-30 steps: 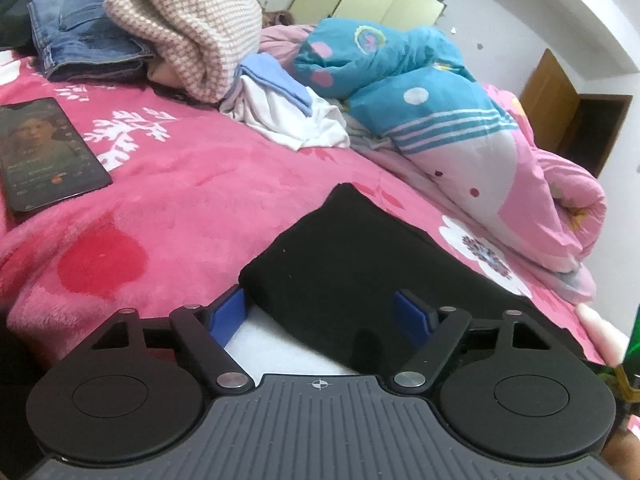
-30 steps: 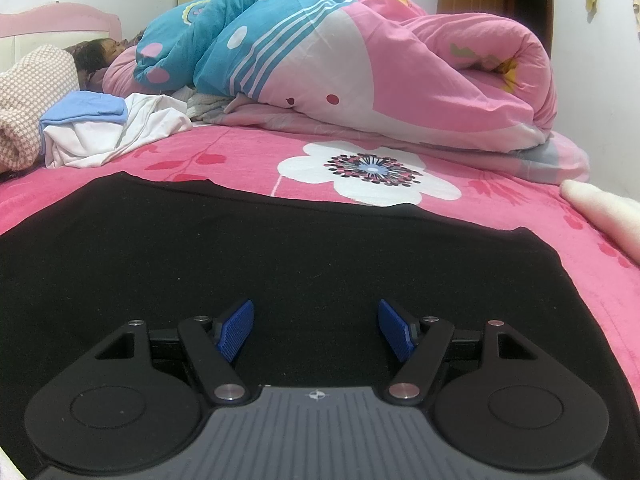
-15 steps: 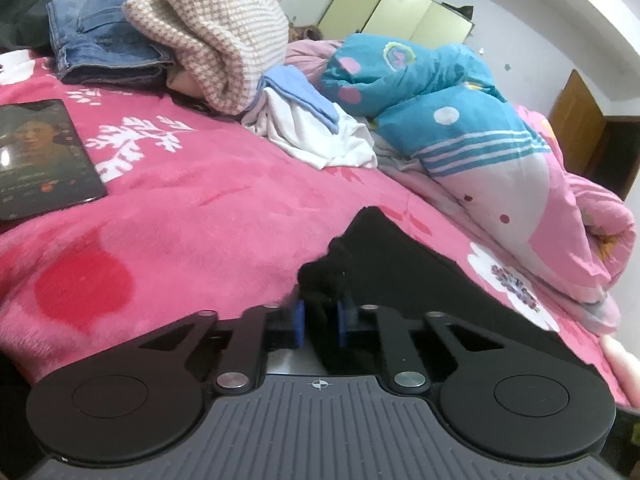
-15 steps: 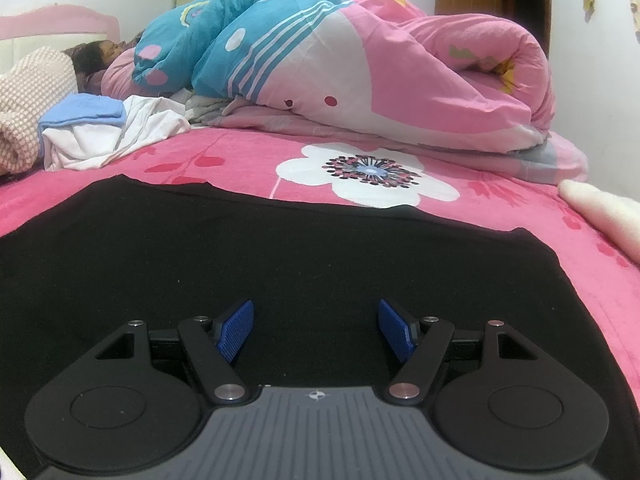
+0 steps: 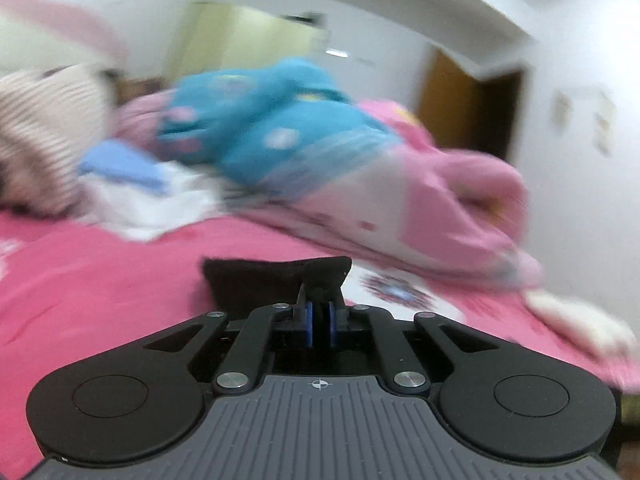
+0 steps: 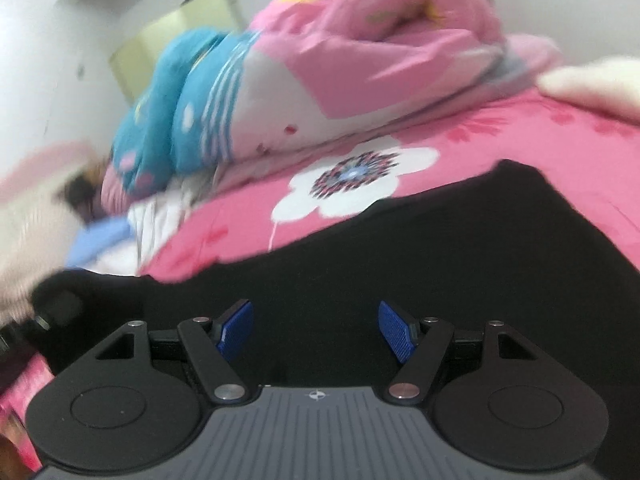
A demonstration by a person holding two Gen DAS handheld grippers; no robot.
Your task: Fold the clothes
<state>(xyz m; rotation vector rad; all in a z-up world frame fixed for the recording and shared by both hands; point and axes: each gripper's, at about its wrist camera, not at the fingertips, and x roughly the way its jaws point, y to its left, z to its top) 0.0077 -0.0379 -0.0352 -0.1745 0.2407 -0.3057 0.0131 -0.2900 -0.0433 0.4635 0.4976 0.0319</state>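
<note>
A black garment (image 6: pixel 420 264) lies spread on the pink flowered bed (image 6: pixel 540 140). My left gripper (image 5: pixel 319 326) is shut on a corner of the black garment (image 5: pixel 276 280) and holds it lifted off the bed. My right gripper (image 6: pixel 316 330) is open, its blue pads (image 6: pixel 394 334) low over the garment's middle with nothing between them. The left gripper's body shows as a dark shape at the left edge of the right wrist view (image 6: pixel 52 312).
A rolled pink and blue quilt (image 5: pixel 340 160) lies across the far side of the bed. A pile of clothes, blue and white (image 5: pixel 132 184) and a checked knit (image 5: pixel 36 132), sits far left. A cream plush item (image 6: pixel 596 84) lies at the right.
My left gripper shut on the garment's corner, then lifted and swung right with it; the phone has left its view. My right gripper has tilted and stays open over the garment.
</note>
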